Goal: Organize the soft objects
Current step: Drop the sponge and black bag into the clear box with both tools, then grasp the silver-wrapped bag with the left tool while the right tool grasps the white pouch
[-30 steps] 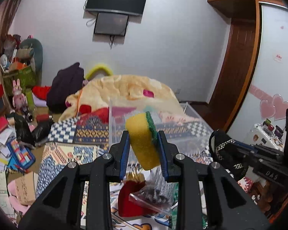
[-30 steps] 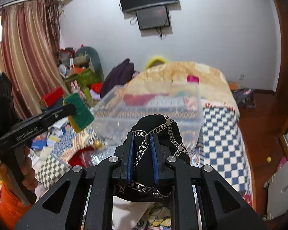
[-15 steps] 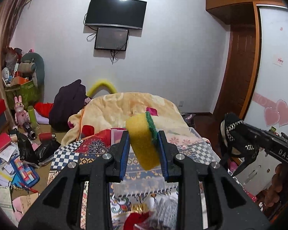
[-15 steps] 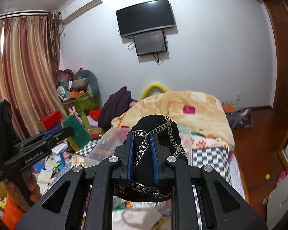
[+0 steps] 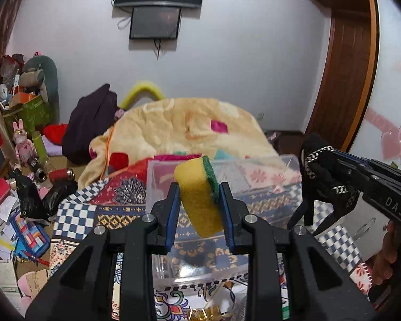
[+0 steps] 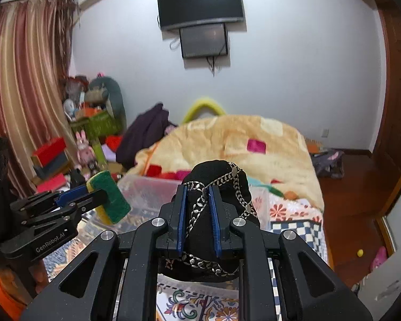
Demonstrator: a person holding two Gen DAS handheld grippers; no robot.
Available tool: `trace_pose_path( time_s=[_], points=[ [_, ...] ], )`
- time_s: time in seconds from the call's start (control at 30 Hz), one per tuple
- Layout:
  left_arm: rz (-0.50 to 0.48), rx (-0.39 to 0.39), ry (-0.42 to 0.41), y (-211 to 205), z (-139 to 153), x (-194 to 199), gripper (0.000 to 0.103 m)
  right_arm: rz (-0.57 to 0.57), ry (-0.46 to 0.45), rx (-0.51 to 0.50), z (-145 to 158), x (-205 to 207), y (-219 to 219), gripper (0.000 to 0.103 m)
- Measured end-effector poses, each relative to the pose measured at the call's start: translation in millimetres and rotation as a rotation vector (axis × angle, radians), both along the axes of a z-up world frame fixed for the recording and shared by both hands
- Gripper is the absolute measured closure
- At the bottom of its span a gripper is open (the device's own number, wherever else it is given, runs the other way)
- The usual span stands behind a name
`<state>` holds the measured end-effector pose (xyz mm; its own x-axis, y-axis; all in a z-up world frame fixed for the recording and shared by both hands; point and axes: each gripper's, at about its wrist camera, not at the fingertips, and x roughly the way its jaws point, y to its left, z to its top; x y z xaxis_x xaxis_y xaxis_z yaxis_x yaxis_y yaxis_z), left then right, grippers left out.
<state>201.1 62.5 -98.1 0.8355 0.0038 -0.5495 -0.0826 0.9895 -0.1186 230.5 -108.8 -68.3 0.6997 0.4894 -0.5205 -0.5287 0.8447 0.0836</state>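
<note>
We hold 2 items above the clear bin: left gripper clamps the sponge, right gripper the chain-trimmed black pouch; neither is dropped yet.

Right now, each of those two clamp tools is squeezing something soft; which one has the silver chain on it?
The black cloth piece in the right gripper carries the chain. The left gripper holds a plain yellow sponge with a green scrubbing face.
</note>
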Motion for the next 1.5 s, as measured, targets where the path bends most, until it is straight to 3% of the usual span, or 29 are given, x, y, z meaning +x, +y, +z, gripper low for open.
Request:
trace_pose_path(
  time_s=[0.33,0.63,0.7,0.77,1.0,1.07,1.17,1.3,1.5],
  points=[
    [-0.059,-0.034,0.136,-6,-30,27,0.075,0.050,0.118,-0.126,-29,15,17,0.088],
    [-0.085,-0.072,0.209,-6,-37,32,0.071,0.061,0.172,-0.123,-29,19,14,0.080],
    [-0.081,-0.063,0.201,-6,-34,29,0.063,0.059,0.168,-0.120,-26,16,10,0.075],
    [-0.067,-0.039,0.175,-8,-27,22,0.047,0.056,0.156,-0.124,-22,12,10,0.066],
    [-0.061,-0.004,0.099,-8,-2,-2,0.036,0.029,0.058,-0.079,6,-12,-7,0.046],
    [-0.053,0.007,0.071,-8,5,-15,0.027,0.012,0.025,-0.058,13,-20,-15,0.036],
    [-0.050,0.022,0.033,-8,14,-39,0.023,-0.008,-0.008,-0.019,20,-33,-27,0.025],
    [-0.051,0.032,0.018,-8,19,-61,0.020,-0.012,-0.001,0.025,20,-49,-43,0.023],
    [-0.066,0.031,0.011,-11,17,-92,0.016,-0.003,0.021,-0.003,7,-68,-45,0.023]
  ],
)
